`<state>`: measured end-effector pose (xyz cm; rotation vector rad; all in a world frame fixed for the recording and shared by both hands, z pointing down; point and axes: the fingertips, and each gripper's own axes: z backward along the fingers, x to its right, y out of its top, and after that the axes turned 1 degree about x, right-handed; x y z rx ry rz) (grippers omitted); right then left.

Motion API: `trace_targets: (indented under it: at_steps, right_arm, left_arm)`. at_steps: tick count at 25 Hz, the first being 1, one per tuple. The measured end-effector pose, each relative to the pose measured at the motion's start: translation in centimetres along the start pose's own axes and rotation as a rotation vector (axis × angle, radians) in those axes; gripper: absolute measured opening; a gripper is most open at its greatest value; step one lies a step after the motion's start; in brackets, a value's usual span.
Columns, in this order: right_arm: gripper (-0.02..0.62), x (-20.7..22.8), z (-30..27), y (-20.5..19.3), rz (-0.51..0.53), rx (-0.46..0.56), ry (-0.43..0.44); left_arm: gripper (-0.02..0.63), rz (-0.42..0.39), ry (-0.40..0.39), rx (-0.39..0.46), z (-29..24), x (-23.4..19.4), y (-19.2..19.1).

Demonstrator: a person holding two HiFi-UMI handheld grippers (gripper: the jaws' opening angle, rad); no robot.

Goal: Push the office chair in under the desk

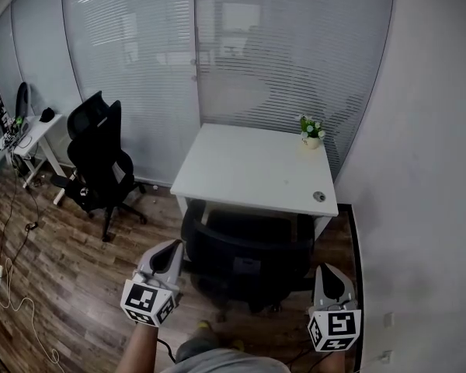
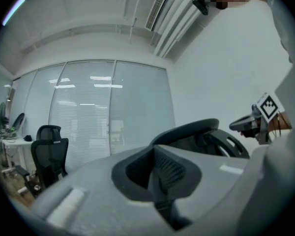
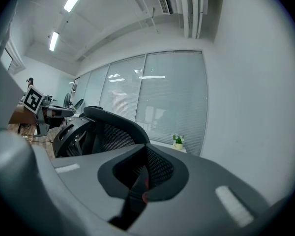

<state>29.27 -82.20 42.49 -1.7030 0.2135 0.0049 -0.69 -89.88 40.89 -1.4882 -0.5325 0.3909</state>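
Observation:
The black office chair [image 1: 245, 256] stands at the near side of the white desk [image 1: 248, 169], its seat partly under the top and its backrest toward me. My left gripper [image 1: 176, 245] is shut and empty at the backrest's left edge. My right gripper [image 1: 324, 269] is shut and empty just off the backrest's right edge. Whether either tip touches the chair I cannot tell. In the left gripper view the shut jaws [image 2: 155, 154] point past the curved backrest [image 2: 201, 136], with the right gripper [image 2: 258, 122] beyond. In the right gripper view the shut jaws [image 3: 146, 154] lie beside the backrest [image 3: 103, 129].
A second black chair [image 1: 101, 162] stands to the left on the wood floor, near another desk [image 1: 35, 130] with cables below. A small potted plant [image 1: 311, 130] and a round object [image 1: 319, 196] sit on the white desk. Glass partitions stand behind, and a white wall [image 1: 427, 169] runs close on the right.

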Motion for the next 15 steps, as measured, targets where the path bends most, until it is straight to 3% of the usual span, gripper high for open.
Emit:
trace_targets:
  at_steps: [15]
  right_arm:
    - [0.002,-0.30,-0.26,0.41,0.007,0.023,0.019]
  left_arm:
    - [-0.002,-0.036,0.001,0.009,0.03,0.11,0.64]
